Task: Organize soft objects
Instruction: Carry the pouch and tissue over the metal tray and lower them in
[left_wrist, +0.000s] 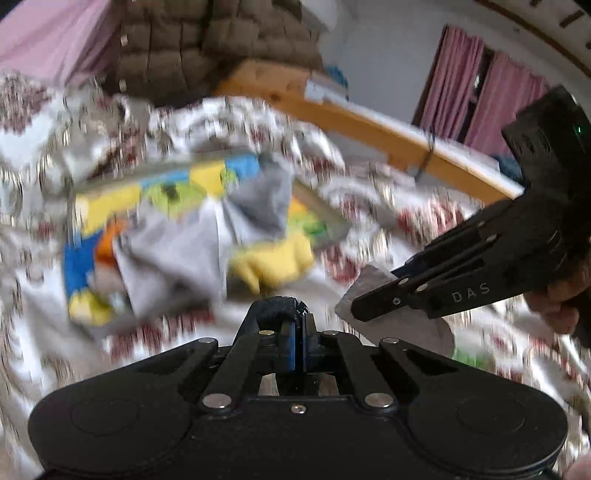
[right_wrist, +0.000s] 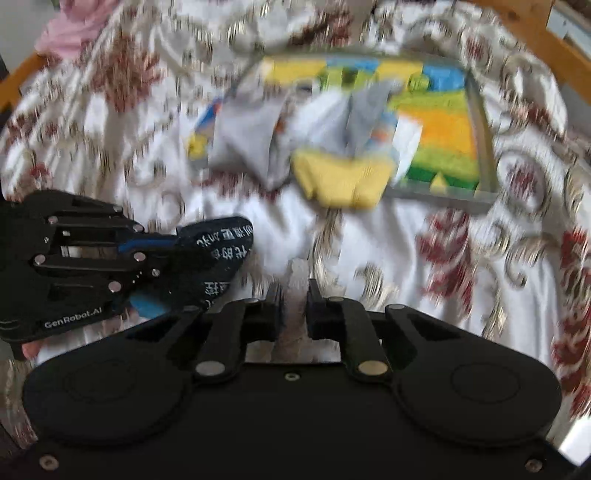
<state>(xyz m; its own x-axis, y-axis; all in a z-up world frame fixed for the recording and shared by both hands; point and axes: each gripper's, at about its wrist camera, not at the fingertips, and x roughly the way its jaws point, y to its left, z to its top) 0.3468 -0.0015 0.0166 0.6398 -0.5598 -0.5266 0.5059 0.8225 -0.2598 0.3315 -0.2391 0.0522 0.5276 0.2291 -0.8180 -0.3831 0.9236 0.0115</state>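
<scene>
Clamped between the fingers of the right gripper (right_wrist: 294, 291): a pale grey sock (right_wrist: 295, 295), edge-on, long axis pointing straight ahead toward the colourful tray (right_wrist: 480, 122) on the bed (right_wrist: 369, 236). Beside it, to the left and at about the same distance from the tray: left gripper (right_wrist: 173, 245), clenched on a dark blue sock with white lettering (right_wrist: 218, 247), toe pointing rightward. Already heaped in and over the tray's near edge: grey cloths (right_wrist: 251, 140) and a yellow cloth (right_wrist: 343, 177). Tray dead ahead of both grippers, slightly right of centre for the right one, so probably nearer that hand. Heavy blur; finer detail unreadable.
</scene>
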